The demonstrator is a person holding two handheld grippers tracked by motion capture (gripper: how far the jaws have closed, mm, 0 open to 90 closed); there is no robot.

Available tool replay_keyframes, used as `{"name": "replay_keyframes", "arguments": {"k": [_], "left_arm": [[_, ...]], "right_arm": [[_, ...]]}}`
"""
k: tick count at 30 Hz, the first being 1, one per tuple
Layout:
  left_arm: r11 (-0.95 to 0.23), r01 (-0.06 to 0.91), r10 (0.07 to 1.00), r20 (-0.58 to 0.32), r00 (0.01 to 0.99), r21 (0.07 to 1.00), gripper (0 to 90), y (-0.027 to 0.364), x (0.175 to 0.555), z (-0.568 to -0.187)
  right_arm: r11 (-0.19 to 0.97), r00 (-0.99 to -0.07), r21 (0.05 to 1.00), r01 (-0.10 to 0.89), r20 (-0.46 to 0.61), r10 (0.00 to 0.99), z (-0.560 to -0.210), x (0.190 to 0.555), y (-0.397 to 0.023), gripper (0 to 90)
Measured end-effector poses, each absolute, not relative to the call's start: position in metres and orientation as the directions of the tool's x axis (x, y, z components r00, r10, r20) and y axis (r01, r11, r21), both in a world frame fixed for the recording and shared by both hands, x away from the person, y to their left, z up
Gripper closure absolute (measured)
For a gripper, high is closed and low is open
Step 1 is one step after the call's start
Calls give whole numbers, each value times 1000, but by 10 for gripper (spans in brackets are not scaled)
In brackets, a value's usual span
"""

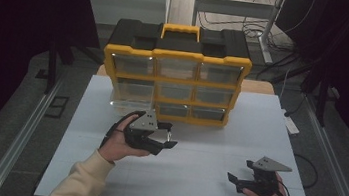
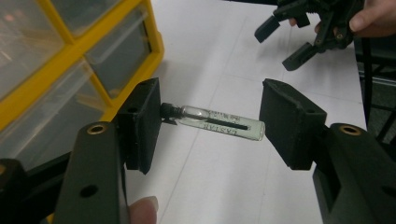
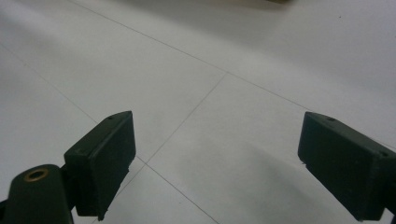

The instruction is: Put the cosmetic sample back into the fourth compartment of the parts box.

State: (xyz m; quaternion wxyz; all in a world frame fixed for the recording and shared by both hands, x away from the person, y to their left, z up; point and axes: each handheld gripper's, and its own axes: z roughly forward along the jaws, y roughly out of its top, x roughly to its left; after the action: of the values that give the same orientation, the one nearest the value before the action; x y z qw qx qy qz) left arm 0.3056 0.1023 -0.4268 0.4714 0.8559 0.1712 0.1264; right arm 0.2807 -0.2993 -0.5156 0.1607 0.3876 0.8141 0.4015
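A small clear glass vial point(image 2: 219, 123) with a black cap and black print lies lengthwise between the pads of my left gripper point(image 2: 212, 116), which is shut on its two ends. In the high view this gripper point(image 1: 170, 136) hovers above the white table point(image 1: 192, 186), just in front of the organizer. My right gripper point(image 1: 240, 170) rests low at the table's front right, open with nothing between its pads point(image 3: 105, 158). The left gripper view also catches the right gripper point(image 2: 285, 37) at the top right, held by a hand.
A yellow and black organizer point(image 1: 177, 55) with clear drawers stands at the back of the table. Its lower left drawer point(image 1: 128, 105) seems pulled out toward me. Floor rails and cables lie beyond the table's edges.
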Motion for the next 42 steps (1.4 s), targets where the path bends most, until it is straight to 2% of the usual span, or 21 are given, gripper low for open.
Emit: {"name": "replay_keyframes", "arguments": {"k": [42], "left_arm": [[-357,190,560,47,827,915,401,157,304,-394]], "right_arm": [[383,-649,775,502,44,760,-516,280,-298,119]]}}
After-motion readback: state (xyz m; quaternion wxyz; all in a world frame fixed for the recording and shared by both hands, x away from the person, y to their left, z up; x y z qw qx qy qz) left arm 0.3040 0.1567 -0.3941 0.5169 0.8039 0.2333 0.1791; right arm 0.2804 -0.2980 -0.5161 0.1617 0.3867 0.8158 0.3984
